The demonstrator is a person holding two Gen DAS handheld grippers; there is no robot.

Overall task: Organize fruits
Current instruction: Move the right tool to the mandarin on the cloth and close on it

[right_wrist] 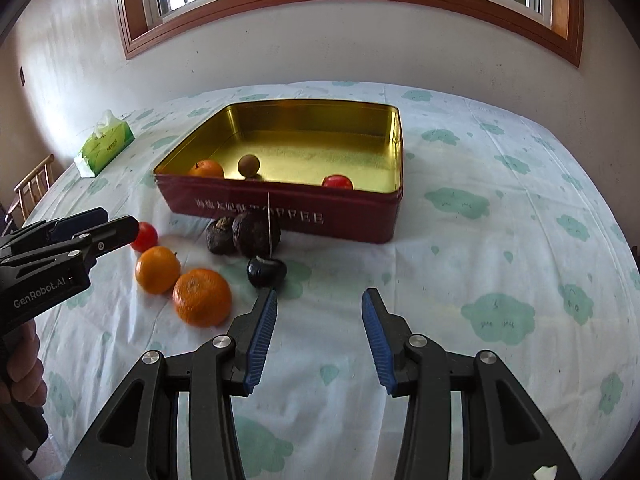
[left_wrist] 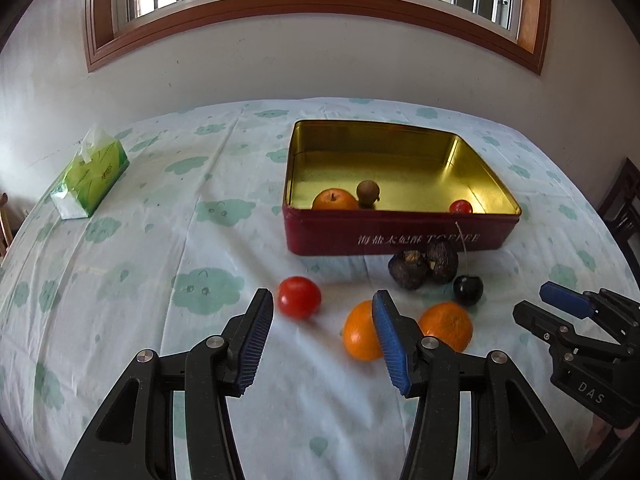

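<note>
Both grippers hover above the table with nothing between their blue pads. Taking the red tin [left_wrist: 400, 232] as the landmark and reading from left to right: far to its left, near the table's edge, lies a green tissue pack [left_wrist: 90, 174] with a tissue sticking up. The cloud-patterned tablecloth [left_wrist: 160, 240] covers the whole table.

Nearer the camera than the tin's front wall, and left of its middle, the left gripper [left_wrist: 322, 336] hangs with its jaws partly apart and empty. A red tomato [left_wrist: 299, 297] sits on the cloth just beyond its left finger. Next comes an orange [left_wrist: 360, 336], partly hidden behind the left gripper's right finger, and then a second orange [left_wrist: 446, 326] just beside it.

Inside the tin, against the front wall, rest an orange fruit [left_wrist: 334, 199] at the left, a small brown round fruit [left_wrist: 368, 191] touching or nearly touching it, and a small red fruit [left_wrist: 461, 207] towards the right. The tin's gold floor is otherwise bare.

Directly before the tin's front wall two dark wrinkled fruits [left_wrist: 424, 266] lie pressed together. A dark cherry [left_wrist: 467, 290] stands just to their right and nearer, with its thin stalk upright against the tin's lettering.

Farthest right, in front of the tin's right corner, the right gripper [right_wrist: 319, 334] has its jaws partly apart over bare cloth, the cherry just beyond its left fingertip.
</note>
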